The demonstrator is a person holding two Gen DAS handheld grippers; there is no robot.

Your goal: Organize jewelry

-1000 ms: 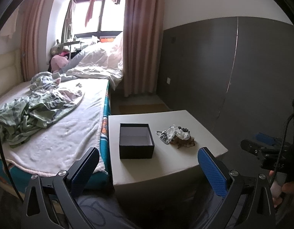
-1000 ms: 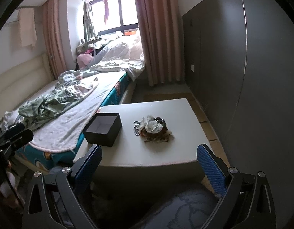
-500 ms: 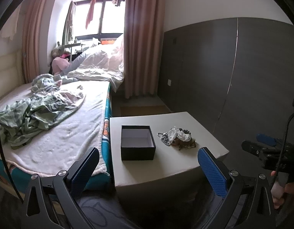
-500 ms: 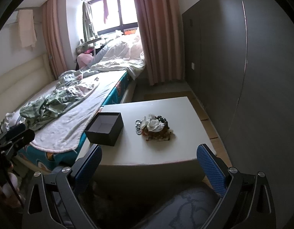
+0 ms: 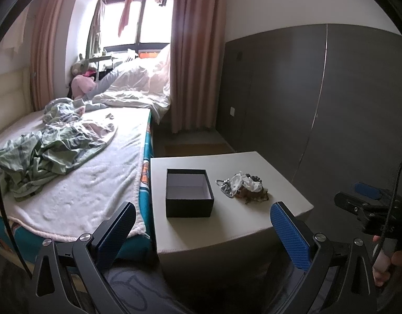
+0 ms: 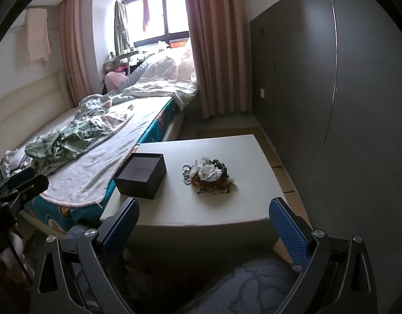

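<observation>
Both wrist views face the table (image 5: 227, 225) from nearby, side by side.

Low grey-white worktop (image 5: 227, 230) sits hard against the side of the bed (image 5: 96, 183), wood floor (image 6: 282, 172) on its other side. Two things rest on it: an open black box (image 5: 189, 193) with a pale lining, on the bed side, and a tangled jewelry pile (image 5: 244, 188) near the box but not touching it. Pile holds a silver chain, dark beads and white fabric pieces; finer detail unreadable. Bed carries a white fleece blanket (image 5: 91, 188), a crumpled green striped sheet (image 5: 41, 154), a bunched white duvet (image 5: 138, 86) at the window end and a pink plush toy (image 5: 82, 85).
</observation>
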